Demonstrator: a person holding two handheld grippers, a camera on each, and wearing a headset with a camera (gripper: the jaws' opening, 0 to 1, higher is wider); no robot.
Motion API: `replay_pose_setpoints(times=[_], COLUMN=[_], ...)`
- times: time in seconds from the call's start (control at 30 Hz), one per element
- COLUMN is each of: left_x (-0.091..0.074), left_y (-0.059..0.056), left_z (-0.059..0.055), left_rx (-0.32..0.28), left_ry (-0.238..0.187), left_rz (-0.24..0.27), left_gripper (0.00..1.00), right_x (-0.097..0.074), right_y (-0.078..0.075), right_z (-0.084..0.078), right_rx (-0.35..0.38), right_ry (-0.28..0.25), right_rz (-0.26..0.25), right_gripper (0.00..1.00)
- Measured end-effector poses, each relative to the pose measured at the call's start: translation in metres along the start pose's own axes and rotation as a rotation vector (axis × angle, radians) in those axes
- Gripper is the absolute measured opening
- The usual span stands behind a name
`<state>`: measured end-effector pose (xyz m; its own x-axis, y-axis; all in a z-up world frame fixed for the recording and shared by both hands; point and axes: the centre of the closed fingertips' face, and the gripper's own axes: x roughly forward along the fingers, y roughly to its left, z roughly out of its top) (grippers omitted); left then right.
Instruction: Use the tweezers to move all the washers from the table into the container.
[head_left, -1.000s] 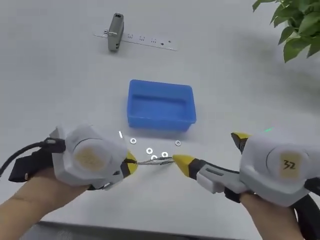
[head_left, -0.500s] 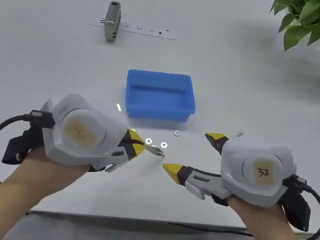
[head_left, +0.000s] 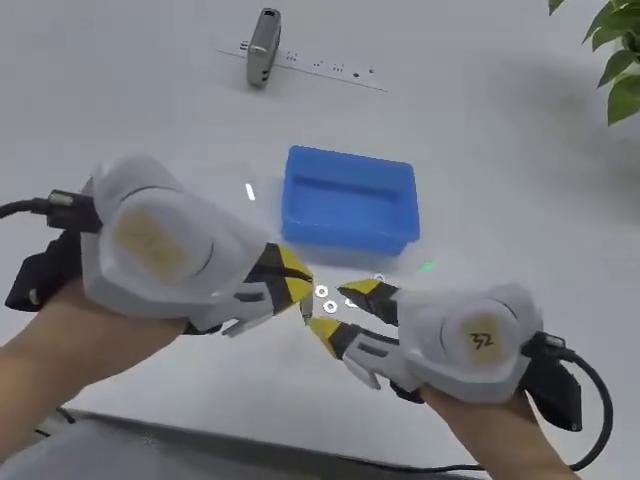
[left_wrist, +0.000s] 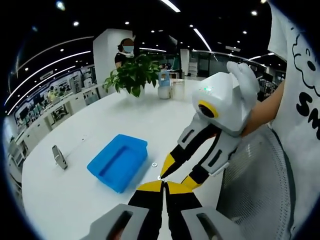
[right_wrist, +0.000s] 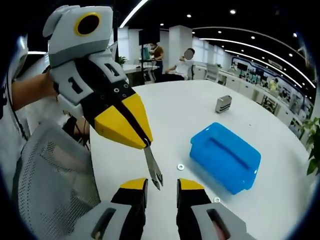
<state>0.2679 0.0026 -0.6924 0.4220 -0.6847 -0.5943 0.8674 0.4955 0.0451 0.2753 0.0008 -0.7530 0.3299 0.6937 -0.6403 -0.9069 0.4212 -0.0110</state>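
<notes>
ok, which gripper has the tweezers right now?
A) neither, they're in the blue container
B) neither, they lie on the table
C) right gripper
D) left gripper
D: in the right gripper view the tweezers stick out of the left gripper, whose yellow jaws are shut on them. The right gripper stands open, its jaws on either side of the tweezers' tips.

The left gripper and the right gripper each have a rounded white shell with a tan disc on top, grey arms dotted with small screws, and black jaws with yellow tips. The right disc is marked "32". A black left cable leaves its shell at 9 o'clock and a black right cable loops out at 4 o'clock, each beside a black strap. The person wears a white T-shirt with black print.
</notes>
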Motion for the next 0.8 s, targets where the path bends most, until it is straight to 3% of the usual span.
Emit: replay_pose_setpoints(times=[0.13, 0.2, 0.33, 0.57, 0.8], left_x=[-0.007, -0.010, -0.011, -0.006, 0.005], left_y=[-0.001, 0.002, 0.003, 0.008, 0.026], left_z=[0.008, 0.011, 0.017, 0.018, 0.011], left_rx=[0.026, 0.084, 0.107, 0.192, 0.198], left_ry=[-0.004, 0.007, 0.005, 0.041, 0.061], left_rz=[0.002, 0.016, 0.006, -0.012, -0.002], left_gripper=[0.00, 0.00, 0.00, 0.00, 0.00], right_x=[0.004, 0.004, 0.004, 0.008, 0.025], right_y=[0.003, 0.002, 0.003, -0.003, -0.018], right_z=[0.009, 0.014, 0.026, 0.029, 0.030], right_rx=[-0.035, -0.038, -0.051, -0.106, -0.111], right_ry=[-0.013, -0.028, -0.068, -0.057, -0.056], right_rz=[0.035, 0.047, 0.075, 0.097, 0.102], right_gripper=[0.10, 0.10, 0.08, 0.06, 0.06])
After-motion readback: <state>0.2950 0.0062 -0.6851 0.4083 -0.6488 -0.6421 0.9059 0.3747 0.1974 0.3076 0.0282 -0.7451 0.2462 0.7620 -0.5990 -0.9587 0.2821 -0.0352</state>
